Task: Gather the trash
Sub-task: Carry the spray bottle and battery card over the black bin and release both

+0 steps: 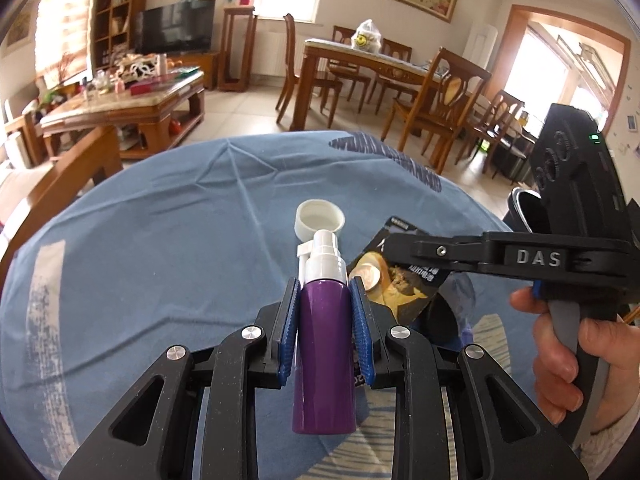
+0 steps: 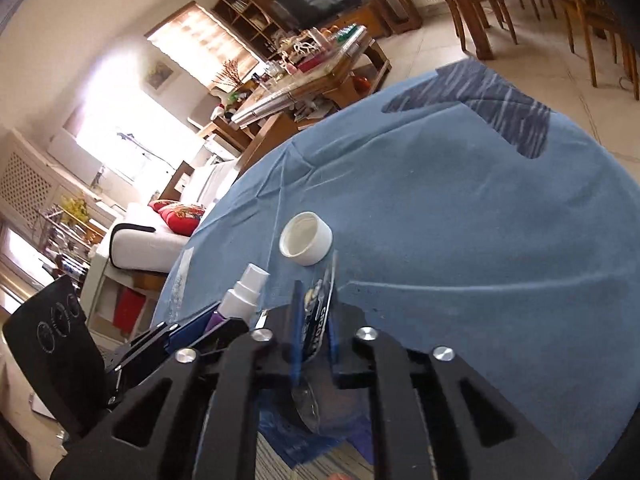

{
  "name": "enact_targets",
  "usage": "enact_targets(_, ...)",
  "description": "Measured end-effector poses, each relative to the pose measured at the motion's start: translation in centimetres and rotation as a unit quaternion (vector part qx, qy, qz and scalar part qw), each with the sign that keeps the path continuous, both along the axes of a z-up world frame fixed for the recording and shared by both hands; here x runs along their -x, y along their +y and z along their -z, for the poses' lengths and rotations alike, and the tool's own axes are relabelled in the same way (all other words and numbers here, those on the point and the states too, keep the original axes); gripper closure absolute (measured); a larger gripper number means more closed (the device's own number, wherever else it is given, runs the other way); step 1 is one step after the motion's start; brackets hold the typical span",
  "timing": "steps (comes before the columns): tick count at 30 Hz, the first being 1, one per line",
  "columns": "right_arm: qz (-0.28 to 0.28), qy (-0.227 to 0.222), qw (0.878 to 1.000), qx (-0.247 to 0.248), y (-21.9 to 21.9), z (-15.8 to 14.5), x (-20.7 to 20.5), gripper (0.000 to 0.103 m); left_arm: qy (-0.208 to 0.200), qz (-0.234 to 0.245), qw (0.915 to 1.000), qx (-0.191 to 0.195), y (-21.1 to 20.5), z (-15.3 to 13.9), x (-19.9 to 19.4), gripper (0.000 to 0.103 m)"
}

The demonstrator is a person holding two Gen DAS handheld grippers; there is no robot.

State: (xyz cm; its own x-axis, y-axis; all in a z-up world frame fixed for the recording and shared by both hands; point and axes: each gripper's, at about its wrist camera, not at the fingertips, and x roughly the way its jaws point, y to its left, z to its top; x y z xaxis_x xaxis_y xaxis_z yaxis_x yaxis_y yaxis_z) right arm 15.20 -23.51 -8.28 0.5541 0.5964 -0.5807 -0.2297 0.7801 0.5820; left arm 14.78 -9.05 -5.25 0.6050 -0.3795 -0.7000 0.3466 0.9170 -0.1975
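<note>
Mid-collection, both hands loaded. Left gripper (image 1: 325,300) clamped on a purple spray bottle (image 1: 323,344), blue pads pressing its flanks just below the white pump head, jaws parted only by the bottle's width, bottle upright and lifted clear of the blue cloth (image 1: 160,240) covering the desk. Right gripper (image 2: 314,316) nipped almost fully together on a thin snack wrapper (image 1: 400,284), the foil standing edge-on between the pads in the right wrist view and hanging below them, dark with a yellow picture, in the left wrist view. Right hand (image 1: 576,344) wrapped round that gripper's handle.

Taking the white cap (image 1: 320,222) as landmark: resting open side up on the cloth, alone; bottle nozzle just on the near side of it and above; wrapper near it on the right-hand side in the left wrist view; a dark round-rimmed container (image 1: 528,208), probably the bin, well off to the right past the desk edge, half hidden behind the right gripper.

Judged step: two pieces picked, neither yet dropped. Next move likely calls for carrying both away from the cap toward that container, keeping the wrapper pinched firmly since thin foil slips easily, loosening each grip only once over the rim, then returning for the cap. Whether the container is really a bin: not certain.
</note>
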Motion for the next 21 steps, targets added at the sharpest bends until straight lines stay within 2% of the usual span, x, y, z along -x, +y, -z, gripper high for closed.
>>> enact_targets(4,0.000,-0.044,0.999,0.011,0.0,-1.9,1.3,0.100,-0.014,-0.002,0.9999,0.009,0.3,-0.2,0.4,0.077)
enact_targets(7,0.007,-0.088,0.996,0.022,-0.1,-3.7,3.2,0.100,-0.043,-0.007,0.9987,0.027,0.9,-1.2,1.1,0.077)
enact_targets(13,0.035,-0.171,0.983,0.064,-1.8,-7.7,7.3,0.100,-0.092,-0.009,0.9947,0.045,0.4,-4.4,2.8,0.077)
enact_targets(21,0.069,-0.219,0.971,0.060,-6.8,-10.4,11.4,0.101,-0.114,0.028,0.9920,0.046,-3.1,-7.4,5.1,0.077)
